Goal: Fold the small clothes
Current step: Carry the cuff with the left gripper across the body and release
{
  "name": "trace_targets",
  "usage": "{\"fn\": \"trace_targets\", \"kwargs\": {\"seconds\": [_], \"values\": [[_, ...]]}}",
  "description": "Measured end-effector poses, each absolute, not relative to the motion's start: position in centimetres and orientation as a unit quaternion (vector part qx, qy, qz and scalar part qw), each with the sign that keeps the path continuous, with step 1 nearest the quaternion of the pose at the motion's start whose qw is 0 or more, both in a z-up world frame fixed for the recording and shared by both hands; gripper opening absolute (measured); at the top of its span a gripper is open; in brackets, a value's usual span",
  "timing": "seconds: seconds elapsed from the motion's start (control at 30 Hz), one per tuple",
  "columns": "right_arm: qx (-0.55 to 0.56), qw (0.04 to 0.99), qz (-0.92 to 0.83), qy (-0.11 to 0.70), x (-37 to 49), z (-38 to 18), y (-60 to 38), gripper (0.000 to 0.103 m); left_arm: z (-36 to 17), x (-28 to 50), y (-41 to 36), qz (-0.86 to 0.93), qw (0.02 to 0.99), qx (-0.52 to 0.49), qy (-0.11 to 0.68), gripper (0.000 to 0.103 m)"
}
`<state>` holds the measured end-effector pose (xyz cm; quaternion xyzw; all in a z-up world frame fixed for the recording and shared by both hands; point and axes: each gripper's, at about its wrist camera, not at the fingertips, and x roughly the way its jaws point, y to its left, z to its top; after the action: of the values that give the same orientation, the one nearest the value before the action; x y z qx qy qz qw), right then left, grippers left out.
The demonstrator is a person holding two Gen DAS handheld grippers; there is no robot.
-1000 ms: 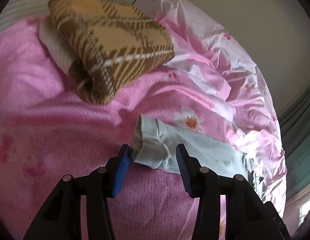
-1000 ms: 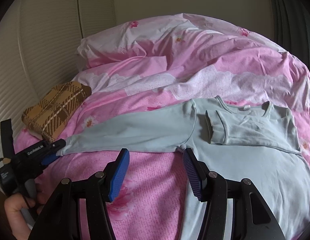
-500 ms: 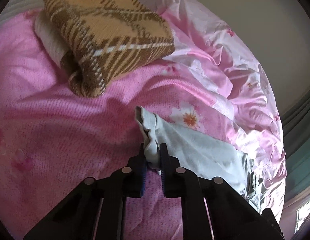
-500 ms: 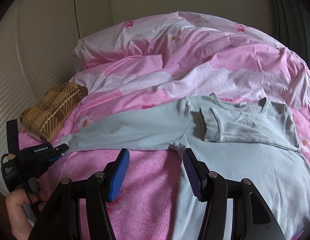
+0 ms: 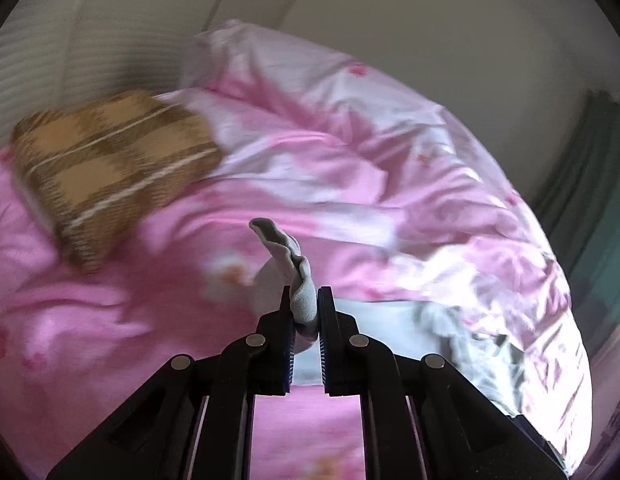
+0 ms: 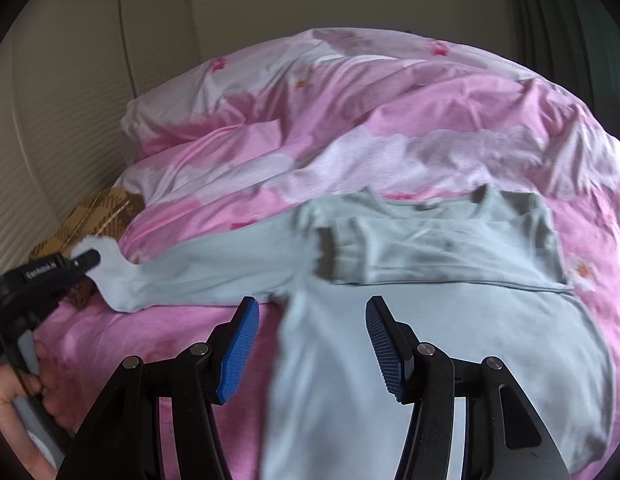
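One pale blue shirt (image 6: 429, 352) lay on the bed (image 6: 389, 100); one plaid blanket (image 5: 106, 168) lay beside it. Left gripper (image 5: 302, 300) fingers clenched its sleeve cuff (image 5: 298, 276); right gripper (image 6: 310, 332) fingers stood released above the shirt.

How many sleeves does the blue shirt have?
2. One sleeve lies folded across the shirt's chest; the other sleeve's cuff is pinched in the left hand-held gripper.

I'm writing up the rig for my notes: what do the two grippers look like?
Both are black plastic with silver pivot screws. The right gripper has long angular fingers with ridged blue pads. The left gripper has the same build; its side, seen from the right wrist view, bears small white lettering, too blurred to read, and a dark cable hangs near its handle.
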<state>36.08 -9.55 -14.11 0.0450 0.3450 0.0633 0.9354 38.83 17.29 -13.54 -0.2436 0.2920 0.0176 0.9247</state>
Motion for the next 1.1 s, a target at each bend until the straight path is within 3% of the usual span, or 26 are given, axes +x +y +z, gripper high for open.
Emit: {"fn": "trace_targets", "kwargs": {"seconds": [0.63,1.1], "values": [[0.098,0.936,-0.073,0.331,34.2,-13.1,-33.5,0.055,-10.2,44.8,-13.2,-0.162,0.930,-0.115,0.309,0.012],[0.156,0.922,-0.116,0.335,33.0,-14.7,-41.5,0.055,-13.9,46.0,-24.6,-0.211,0.910,-0.046,0.353,0.012]]}}
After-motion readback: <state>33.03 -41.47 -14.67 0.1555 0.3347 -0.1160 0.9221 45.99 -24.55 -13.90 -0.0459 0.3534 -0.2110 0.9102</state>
